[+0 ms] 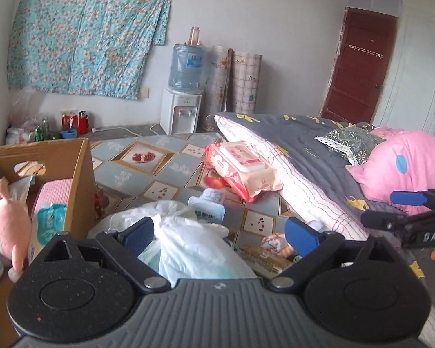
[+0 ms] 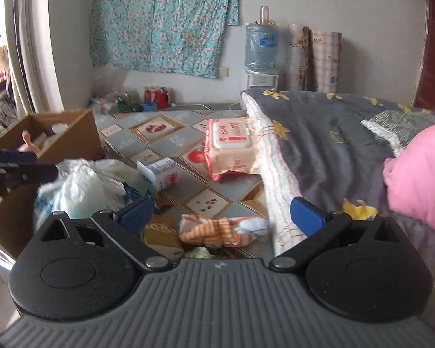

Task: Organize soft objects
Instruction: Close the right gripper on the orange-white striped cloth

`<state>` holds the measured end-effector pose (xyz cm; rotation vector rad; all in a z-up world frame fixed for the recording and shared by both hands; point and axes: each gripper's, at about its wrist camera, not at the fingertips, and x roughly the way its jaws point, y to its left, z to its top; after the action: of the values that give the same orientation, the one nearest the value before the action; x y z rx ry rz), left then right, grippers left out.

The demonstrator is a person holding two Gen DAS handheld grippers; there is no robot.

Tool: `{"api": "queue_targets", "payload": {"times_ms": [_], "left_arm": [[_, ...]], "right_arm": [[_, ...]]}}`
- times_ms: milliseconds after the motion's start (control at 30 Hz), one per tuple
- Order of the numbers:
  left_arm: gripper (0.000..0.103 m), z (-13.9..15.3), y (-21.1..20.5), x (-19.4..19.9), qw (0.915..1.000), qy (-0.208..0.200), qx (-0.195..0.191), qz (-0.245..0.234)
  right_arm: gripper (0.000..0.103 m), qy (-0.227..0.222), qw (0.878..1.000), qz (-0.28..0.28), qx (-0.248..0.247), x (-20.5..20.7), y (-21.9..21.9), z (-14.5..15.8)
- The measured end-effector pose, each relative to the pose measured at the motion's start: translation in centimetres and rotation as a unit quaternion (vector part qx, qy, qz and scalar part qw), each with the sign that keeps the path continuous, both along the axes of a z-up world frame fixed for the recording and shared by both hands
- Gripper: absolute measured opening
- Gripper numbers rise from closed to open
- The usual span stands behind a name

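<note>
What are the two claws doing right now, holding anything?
Left gripper: open, holding nothing; a white plastic bag lies between its fingers, not pinched.
Right gripper: open, empty, above a striped cloth.

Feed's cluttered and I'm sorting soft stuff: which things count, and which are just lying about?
Job:
cardboard box
pink plush toy
white plastic bag
orange striped cloth
wet-wipes pack

Lying about:
water dispenser
rolled mats
red door

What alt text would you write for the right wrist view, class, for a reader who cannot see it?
The open right hand-held gripper hovers above an orange striped cloth on the patterned floor mat, holding nothing. A white plastic bag and cardboard box lie left, a wipes pack ahead, a grey quilt right.
</note>
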<state>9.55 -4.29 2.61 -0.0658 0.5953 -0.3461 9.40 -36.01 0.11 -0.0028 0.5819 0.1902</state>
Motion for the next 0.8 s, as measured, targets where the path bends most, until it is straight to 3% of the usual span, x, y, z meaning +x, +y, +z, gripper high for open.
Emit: {"api": "queue_targets", "payload": {"times_ms": [167, 300, 467, 600, 800], "left_arm": [[0.098, -0.8, -2.0, 1.8, 0.9992, -0.015, 0.024, -0.029], [0.098, -1.9, -5.3, 3.5, 0.9942, -0.007, 0.060, -0.088], [0.091, -4.2, -10.6, 4.6, 0.9786, 0.005, 0.109, -0.175], [0.078, -6.5, -13.9, 5.3, 0.9654, 0.025, 0.140, -0.219], [0.062, -8.5, -15.4, 7.3, 0.9616, 0.053, 0.145, -0.227]], "right_arm": [[0.102, 0.055, 0.991, -0.018, 0.121, 3.5, -2.3, -2.0], [0.102, 0.103, 0.972, -0.049, 0.206, 5.9, -3.9, -5.1], [0.099, 0.165, 0.947, -0.079, 0.266, 9.2, -4.7, -8.8], [0.088, 0.209, 0.927, -0.113, 0.291, 11.5, -5.0, -11.7], [0.069, 0.238, 0.905, -0.143, 0.321, 13.8, -5.4, -15.0]]}}
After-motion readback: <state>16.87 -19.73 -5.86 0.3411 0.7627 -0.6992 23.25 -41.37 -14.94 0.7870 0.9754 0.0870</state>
